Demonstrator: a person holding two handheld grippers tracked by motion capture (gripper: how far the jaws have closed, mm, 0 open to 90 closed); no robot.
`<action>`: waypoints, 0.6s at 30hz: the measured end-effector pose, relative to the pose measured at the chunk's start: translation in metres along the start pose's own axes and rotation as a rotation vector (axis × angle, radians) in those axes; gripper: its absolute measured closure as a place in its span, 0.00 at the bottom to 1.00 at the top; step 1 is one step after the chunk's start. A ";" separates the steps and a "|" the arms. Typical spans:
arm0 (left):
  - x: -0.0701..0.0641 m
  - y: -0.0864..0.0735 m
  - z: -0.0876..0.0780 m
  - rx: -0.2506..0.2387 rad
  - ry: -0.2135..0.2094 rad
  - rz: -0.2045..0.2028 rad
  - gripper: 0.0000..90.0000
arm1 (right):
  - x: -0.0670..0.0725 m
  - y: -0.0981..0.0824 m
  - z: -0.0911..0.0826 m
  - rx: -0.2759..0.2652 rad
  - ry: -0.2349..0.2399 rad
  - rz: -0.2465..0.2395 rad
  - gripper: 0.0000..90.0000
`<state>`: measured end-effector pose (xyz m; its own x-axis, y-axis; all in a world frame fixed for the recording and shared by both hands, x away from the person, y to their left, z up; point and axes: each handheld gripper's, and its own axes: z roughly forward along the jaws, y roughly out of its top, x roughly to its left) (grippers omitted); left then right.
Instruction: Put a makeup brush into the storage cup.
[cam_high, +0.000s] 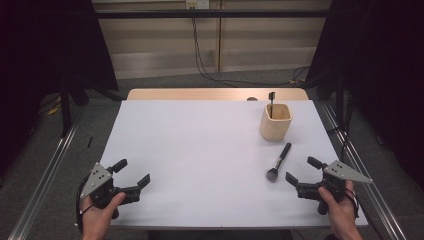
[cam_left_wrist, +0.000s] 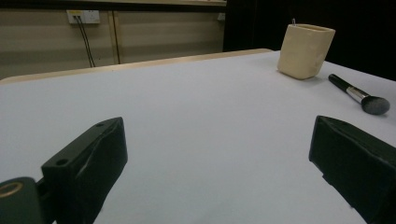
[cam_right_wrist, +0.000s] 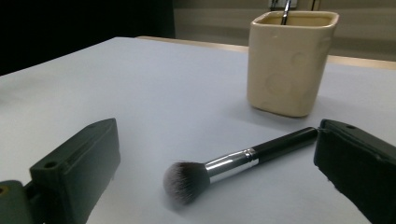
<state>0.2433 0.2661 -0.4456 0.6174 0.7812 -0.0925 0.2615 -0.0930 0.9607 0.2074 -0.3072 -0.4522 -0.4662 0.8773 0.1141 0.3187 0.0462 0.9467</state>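
Bench (cam_high: 200, 150) first: pale sheet over a wooden top, wood edge showing along the far side. Person's hands enter from the near edge, one gripper in each.

Left gripper (cam_high: 134, 175) at the near left corner of the bench, fingers spread wide, nothing between them. In the left gripper view its two black fingers (cam_left_wrist: 88, 163) stand far apart over bare sheet.

Right gripper (cam_high: 304, 171) at the near right, fingers likewise parted and empty, aimed toward the brush. In the right gripper view the brush lies in the gap between the two fingers (cam_right_wrist: 79, 168); the handle tip lies just beside the right-hand one, contact not clear.

Cup (cam_high: 275, 121), cream-coloured, square-sided, upright on the far right part of the bench. A thin dark-tipped tool (cam_high: 271, 100) stands in it, sticking up above the rim.

Makeup brush (cam_high: 279, 161) lies flat on the sheet, between the cup and the right gripper, just beside the gripper's fingertips and near the cup. Long axis runs diagonally: black handle end points away toward the cup, silver ferrule mid-length, dark bristle head (cam_right_wrist: 184, 182) points toward the person's edge and slightly left.
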 end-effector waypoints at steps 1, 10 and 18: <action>0.000 -0.001 0.001 0.007 -0.003 0.001 0.05 | 0.000 -0.001 0.001 0.005 0.007 -0.008 0.00; 0.002 0.000 0.000 0.000 0.002 0.005 0.05 | 0.000 0.000 0.001 -0.010 0.005 -0.003 0.00; 0.004 -0.001 0.000 -0.001 0.002 0.002 0.05 | -0.001 0.000 0.005 0.001 0.003 0.010 0.00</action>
<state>0.2461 0.2692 -0.4468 0.6167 0.7821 -0.0898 0.2596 -0.0943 0.9611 0.2116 -0.3056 -0.4540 -0.4656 0.8761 0.1249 0.3243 0.0376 0.9452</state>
